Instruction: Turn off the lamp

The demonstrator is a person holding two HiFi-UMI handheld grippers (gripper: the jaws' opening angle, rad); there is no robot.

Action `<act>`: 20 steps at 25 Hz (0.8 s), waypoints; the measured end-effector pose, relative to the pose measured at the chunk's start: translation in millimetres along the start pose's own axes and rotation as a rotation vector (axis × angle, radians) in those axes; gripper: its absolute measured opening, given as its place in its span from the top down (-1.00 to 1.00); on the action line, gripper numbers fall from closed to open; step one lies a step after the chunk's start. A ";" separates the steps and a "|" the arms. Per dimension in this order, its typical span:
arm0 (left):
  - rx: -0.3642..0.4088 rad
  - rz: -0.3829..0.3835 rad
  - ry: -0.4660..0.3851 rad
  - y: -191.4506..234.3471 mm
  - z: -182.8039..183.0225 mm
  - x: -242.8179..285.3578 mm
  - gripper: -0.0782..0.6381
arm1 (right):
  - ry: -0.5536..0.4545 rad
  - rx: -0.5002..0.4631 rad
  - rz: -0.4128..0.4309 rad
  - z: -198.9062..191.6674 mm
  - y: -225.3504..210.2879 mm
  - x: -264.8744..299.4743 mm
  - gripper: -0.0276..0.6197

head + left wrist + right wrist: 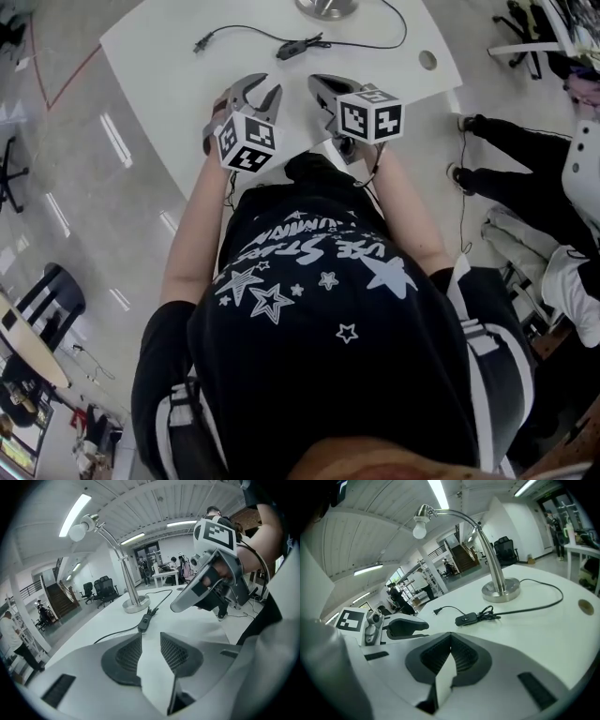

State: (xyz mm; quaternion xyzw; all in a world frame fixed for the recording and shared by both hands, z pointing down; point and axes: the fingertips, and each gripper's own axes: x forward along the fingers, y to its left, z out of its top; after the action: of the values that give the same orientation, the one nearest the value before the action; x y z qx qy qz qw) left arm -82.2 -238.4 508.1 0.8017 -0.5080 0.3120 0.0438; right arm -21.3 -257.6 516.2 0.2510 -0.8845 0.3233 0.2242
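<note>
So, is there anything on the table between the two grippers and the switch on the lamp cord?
Nothing visible. Only bare white table lies between the left gripper, the right gripper and the black switch. The bundled cord sits on the switch's far side, toward the lamp base.

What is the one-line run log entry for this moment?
left gripper open, empty | right gripper shut, empty | switch on table, untouched | lamp upright | plug loose
</note>
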 end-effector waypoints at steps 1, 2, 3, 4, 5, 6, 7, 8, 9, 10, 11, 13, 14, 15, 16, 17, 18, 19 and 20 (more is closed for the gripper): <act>0.000 -0.002 -0.006 -2.3 -0.7 -7.5 0.42 | -0.010 0.003 -0.009 -1.7 5.2 -5.0 0.90; -0.002 -0.003 -0.012 -4.6 -1.3 -15.0 0.42 | -0.017 0.005 -0.015 -4.6 10.1 -9.6 0.90; -0.005 -0.004 -0.019 -6.8 -1.9 -22.4 0.42 | -0.023 0.007 -0.020 -8.1 15.0 -13.5 0.90; -0.006 -0.005 -0.026 -8.7 -2.7 -30.0 0.42 | -0.030 0.008 -0.025 -11.7 20.0 -17.0 0.90; -0.004 -0.006 -0.031 -10.7 -3.6 -37.4 0.42 | -0.038 0.012 -0.028 -15.6 25.2 -20.1 0.90; -0.001 -0.009 -0.036 -13.5 -4.4 -44.7 0.42 | -0.044 0.018 -0.029 -20.8 30.1 -23.1 0.90; 0.003 -0.013 -0.041 -17.1 -5.2 -51.7 0.42 | -0.049 0.026 -0.028 -27.8 34.4 -25.9 0.90; 0.007 -0.017 -0.045 -21.1 -5.9 -58.7 0.42 | -0.050 0.033 -0.026 -35.9 38.7 -28.4 0.90; 0.011 -0.020 -0.050 -24.7 -6.8 -66.0 0.42 | -0.052 0.038 -0.025 -43.1 43.9 -31.2 0.90; 0.015 -0.022 -0.056 -27.7 -8.1 -73.9 0.42 | -0.057 0.040 -0.028 -48.5 50.9 -34.3 0.90; 0.019 -0.024 -0.063 -30.3 -10.1 -82.1 0.42 | -0.066 0.040 -0.035 -52.4 59.3 -37.9 0.90; 0.024 -0.032 -0.082 -35.2 -15.8 -98.2 0.42 | -0.086 0.041 -0.056 -61.0 75.8 -45.0 0.90; 0.026 -0.037 -0.092 -37.9 -19.0 -105.7 0.42 | -0.094 0.047 -0.065 -67.6 82.6 -47.6 0.90; 0.028 -0.043 -0.100 -40.9 -22.1 -112.6 0.42 | -0.099 0.055 -0.073 -75.3 88.3 -50.0 0.90; 0.029 -0.051 -0.108 -44.6 -24.9 -119.0 0.42 | -0.103 0.064 -0.082 -83.5 93.2 -52.9 0.90; 0.032 -0.059 -0.115 -49.3 -27.0 -125.0 0.42 | -0.106 0.073 -0.090 -91.7 97.5 -56.9 0.90; 0.034 -0.067 -0.122 -54.5 -28.0 -130.7 0.42 | -0.108 0.082 -0.099 -100.0 101.3 -62.0 0.90; 0.036 -0.074 -0.131 -59.9 -28.0 -135.9 0.42 | -0.109 0.089 -0.108 -107.9 104.8 -67.8 0.90; 0.035 -0.079 -0.140 -65.0 -27.5 -140.5 0.42 | -0.109 0.094 -0.117 -115.5 107.6 -73.7 0.90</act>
State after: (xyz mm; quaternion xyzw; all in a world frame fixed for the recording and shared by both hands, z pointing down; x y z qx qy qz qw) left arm -80.7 -85.9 469.7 0.8416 -0.4723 0.2619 0.0064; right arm -0.6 -84.9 505.3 0.3296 -0.8631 0.3368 0.1819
